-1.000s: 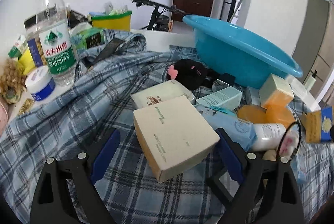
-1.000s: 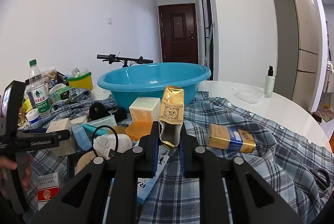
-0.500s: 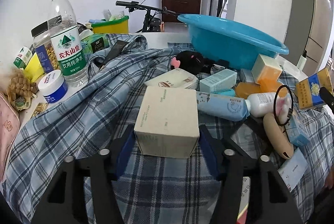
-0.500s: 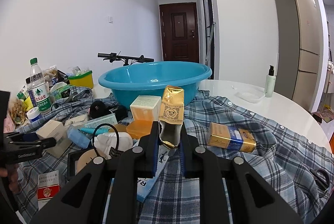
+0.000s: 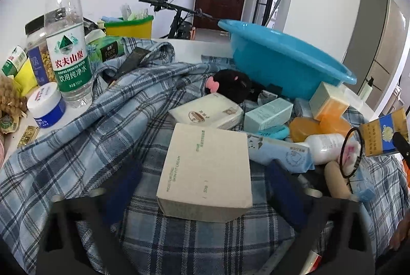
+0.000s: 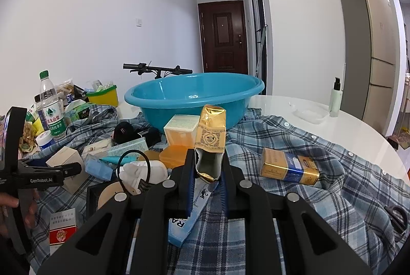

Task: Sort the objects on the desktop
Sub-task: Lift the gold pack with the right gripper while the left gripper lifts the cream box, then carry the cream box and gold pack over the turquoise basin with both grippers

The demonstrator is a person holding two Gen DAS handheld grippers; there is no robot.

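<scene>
Plaid cloth [image 5: 77,152] covers the white table, cluttered before a blue basin [image 6: 194,98]. On it lies a beige carton [image 5: 207,170], likely light, stiff, crushable; best taken across its 2 long sides. Left gripper [image 5: 205,187] jaws have just been closing around it, contact unclear through blur. Right gripper [image 6: 206,172] stays clamped on a gold pouch [image 6: 210,139].

Likely home, fridge [image 6: 376,49], front door [image 6: 222,36], bicycle [image 6: 156,69]

Both wrist views look low across the cluttered plaid shirt [image 5: 77,146], sharing the blue basin [image 6: 194,98] and door [image 6: 223,36].
</scene>
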